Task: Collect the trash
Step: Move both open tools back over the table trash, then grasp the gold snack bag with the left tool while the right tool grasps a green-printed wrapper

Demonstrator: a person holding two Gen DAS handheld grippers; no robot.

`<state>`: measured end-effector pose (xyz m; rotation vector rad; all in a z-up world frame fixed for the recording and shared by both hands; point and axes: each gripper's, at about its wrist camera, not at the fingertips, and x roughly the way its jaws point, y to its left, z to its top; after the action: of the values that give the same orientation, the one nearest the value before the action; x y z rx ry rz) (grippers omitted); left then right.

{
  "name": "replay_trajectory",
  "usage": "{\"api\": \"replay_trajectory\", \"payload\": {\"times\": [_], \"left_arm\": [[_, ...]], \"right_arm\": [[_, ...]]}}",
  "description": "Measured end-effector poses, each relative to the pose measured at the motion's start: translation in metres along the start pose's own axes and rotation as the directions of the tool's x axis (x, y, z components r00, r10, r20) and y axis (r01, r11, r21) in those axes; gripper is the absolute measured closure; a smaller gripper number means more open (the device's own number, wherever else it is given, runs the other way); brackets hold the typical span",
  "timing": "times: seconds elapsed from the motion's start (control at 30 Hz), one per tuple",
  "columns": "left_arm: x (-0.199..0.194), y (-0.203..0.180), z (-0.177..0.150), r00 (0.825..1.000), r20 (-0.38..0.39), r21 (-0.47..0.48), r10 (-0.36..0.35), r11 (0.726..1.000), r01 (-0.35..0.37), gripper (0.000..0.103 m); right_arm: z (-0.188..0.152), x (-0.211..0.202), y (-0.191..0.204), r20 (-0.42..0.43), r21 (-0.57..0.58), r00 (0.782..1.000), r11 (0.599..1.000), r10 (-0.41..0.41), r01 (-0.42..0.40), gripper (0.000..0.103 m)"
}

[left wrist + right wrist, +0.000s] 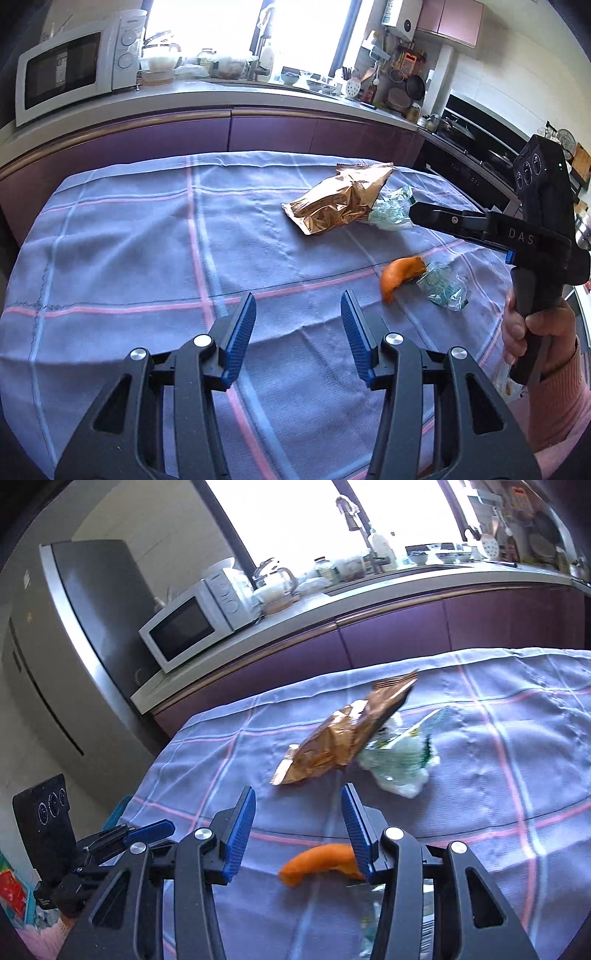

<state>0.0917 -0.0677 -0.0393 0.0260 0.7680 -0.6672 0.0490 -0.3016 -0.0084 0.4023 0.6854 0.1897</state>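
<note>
On the lilac checked tablecloth (147, 258) lie a crumpled gold snack bag (340, 199), a green-and-white plastic wrapper (391, 212) tucked against it, a piece of orange peel (400, 277) and a clear greenish wrapper (443, 290). My left gripper (298, 306) hovers over bare cloth, open and empty. My right gripper (415, 212), held in a hand (535, 336), points at the green-and-white wrapper. In the right wrist view the right gripper (298, 797) is open and empty, with the orange peel (317, 862) just below it and the gold bag (343, 738) ahead. The left gripper (147, 832) shows at lower left.
A purple-fronted kitchen counter (258, 129) runs behind the table, carrying a white microwave (74, 66), a sink and many jars. A dark stove (472, 147) stands at the right. A steel fridge (85, 635) stands left of the counter.
</note>
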Motion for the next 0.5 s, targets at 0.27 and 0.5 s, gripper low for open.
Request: {"api": "replay_trajectory", "payload": {"times": [0.27,0.5], "left_arm": [[0.049,-0.026,0.031,0.999,-0.033,0.094,0.034,0.995,-0.031,0.051],[0.094,-0.042,0.059,0.996,-0.061,0.166,0.062,0.985,-0.051,0.051]], "right_arm": [[0.015,0.004,-0.058,0.023,0.108,0.999,0.993,-0.041,0.038,0.048],[0.023,0.020,-0.085,0.011,0.185,1.000,0.983,0.013,-0.014,0.049]]}}
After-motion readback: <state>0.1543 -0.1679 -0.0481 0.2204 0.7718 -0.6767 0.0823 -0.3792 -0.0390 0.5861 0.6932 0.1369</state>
